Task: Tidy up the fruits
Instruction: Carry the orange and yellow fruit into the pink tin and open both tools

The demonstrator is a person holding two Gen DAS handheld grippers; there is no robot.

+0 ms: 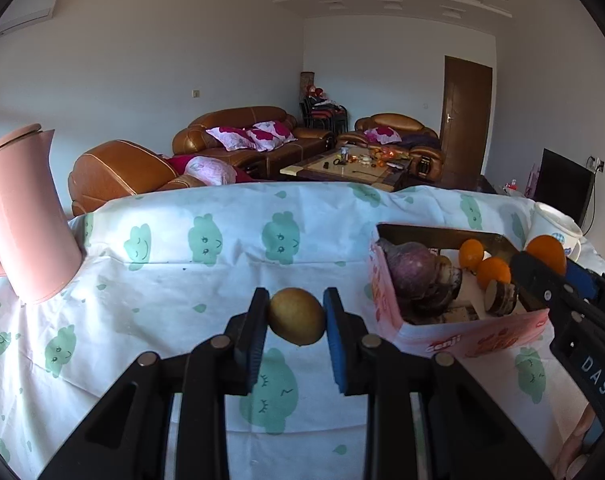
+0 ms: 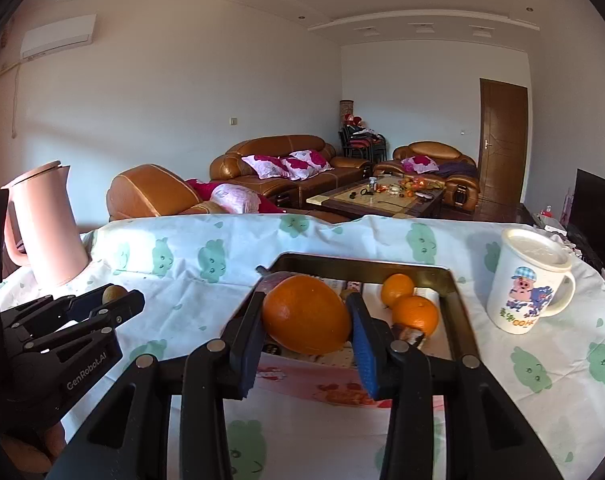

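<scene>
Place: a family living room.
Seating: brown leather sofas [image 2: 286, 160] with pink floral cushions [image 2: 266, 166].
Centre: a cluttered wooden coffee table [image 2: 376, 200].
Walls: an air conditioner [image 2: 58, 36], a wooden door [image 2: 502, 140].
Foreground: a cloth-covered counter [image 2: 230, 264].

Brown fruit [image 1: 297, 316], large orange [image 2: 305, 314]: both aloft.

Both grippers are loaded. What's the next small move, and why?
Probably lower the right hand-held gripper a little and release: its big orange already hangs over the box, where two small oranges lie. The left hand-held gripper holds its brown fruit over the cloth, beside the box.
</scene>
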